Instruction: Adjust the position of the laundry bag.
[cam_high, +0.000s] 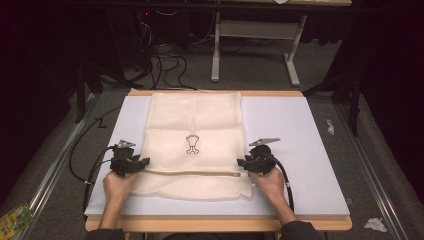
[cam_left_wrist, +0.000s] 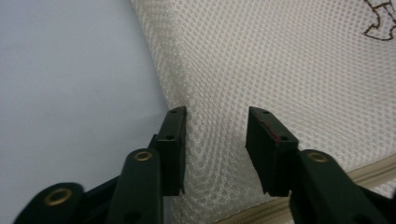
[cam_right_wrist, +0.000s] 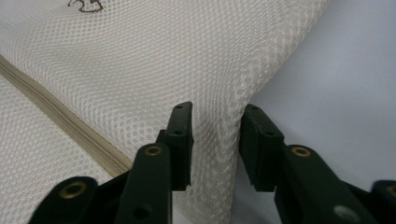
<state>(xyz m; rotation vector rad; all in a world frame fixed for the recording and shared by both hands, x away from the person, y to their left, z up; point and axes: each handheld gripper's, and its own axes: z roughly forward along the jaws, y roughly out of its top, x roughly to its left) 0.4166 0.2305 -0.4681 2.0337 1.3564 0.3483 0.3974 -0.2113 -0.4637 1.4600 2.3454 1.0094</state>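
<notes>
Right now both claws are sitting spread w/ mesh between the jaws, not pinched: left gripper (cam_left_wrist: 215, 135) is straddling a raised ridge at the left edge of the mesh bag (cam_high: 194, 142), right gripper (cam_right_wrist: 215, 133) doing the same at the bag's right edge. Jaw bases are getting cut off at the bottom of both gripper views. One bag, lying flat on the pale table (cam_high: 300, 130), one tan zipper (cam_high: 192, 173) running across near its front, one small dark logo (cam_high: 192, 144), too small to read. Two hands are gripping the tools; left hand (cam_high: 118, 186), right hand (cam_high: 270, 182). Beyond the table: cables (cam_high: 165, 62) on the floor, a white desk frame (cam_high: 255, 37), paper scraps (cam_high: 375, 224) at right.
</notes>
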